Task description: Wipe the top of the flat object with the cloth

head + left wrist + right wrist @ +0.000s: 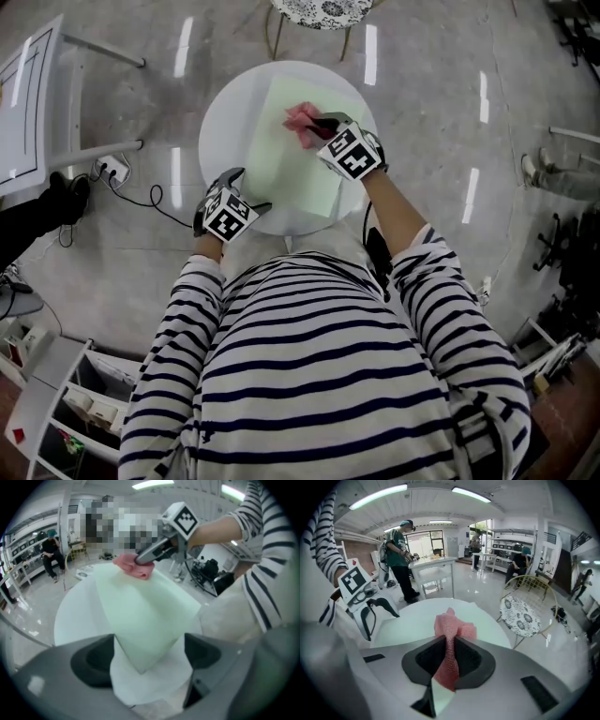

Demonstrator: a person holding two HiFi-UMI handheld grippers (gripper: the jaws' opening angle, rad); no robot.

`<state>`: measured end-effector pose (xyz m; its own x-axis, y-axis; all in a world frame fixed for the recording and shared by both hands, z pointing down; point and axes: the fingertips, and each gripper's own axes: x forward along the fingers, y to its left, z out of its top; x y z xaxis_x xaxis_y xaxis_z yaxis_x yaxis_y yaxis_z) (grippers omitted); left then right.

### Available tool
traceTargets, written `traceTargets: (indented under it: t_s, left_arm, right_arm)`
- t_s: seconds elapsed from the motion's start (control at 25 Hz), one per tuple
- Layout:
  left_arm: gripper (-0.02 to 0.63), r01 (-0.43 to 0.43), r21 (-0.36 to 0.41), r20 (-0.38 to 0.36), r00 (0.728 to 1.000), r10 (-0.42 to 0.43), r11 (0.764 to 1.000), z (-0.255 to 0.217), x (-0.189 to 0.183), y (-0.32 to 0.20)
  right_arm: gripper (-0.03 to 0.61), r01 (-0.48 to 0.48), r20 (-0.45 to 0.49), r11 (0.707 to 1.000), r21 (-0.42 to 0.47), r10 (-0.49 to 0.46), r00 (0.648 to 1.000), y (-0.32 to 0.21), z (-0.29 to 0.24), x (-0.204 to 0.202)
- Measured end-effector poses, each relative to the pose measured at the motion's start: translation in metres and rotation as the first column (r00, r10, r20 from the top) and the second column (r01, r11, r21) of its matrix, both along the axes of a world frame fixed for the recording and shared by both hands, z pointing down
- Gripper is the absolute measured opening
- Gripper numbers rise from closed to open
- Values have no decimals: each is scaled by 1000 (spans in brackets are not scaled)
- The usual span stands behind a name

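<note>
A pale green flat sheet lies on the round white table. A crumpled pink cloth rests on the sheet's far part, and my right gripper is shut on it. My left gripper stands open at the table's near left edge. The sheet's near corner lies between its jaws, which do not touch it. The right gripper view shows the left gripper at the left.
A chair with a patterned seat stands beyond the table. A white desk and a power strip with cable are on the left. Shelving sits at lower left. People stand farther off.
</note>
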<state>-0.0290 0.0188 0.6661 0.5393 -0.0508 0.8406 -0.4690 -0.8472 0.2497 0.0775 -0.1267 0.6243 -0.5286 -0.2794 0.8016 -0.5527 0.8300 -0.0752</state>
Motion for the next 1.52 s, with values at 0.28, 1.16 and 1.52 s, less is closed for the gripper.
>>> traceTargets:
  t_s: [0.28,1.16,1.52]
  left_arm:
    - [456,-8,-10,14,1000,8,1000,1,1,0]
    - [454,-19,-23,34,999,20,1000,7,3,-5]
    - [454,-27,-29,41,999,28,999,10,0,-6]
  right_arm:
    - [51,-60,-124,993,100,72,990,-50,8,38]
    - [49,32,-139,997,74,-22,990,0,25,14]
    - [49,87,-115,995,50,-81,990,42,27,-8]
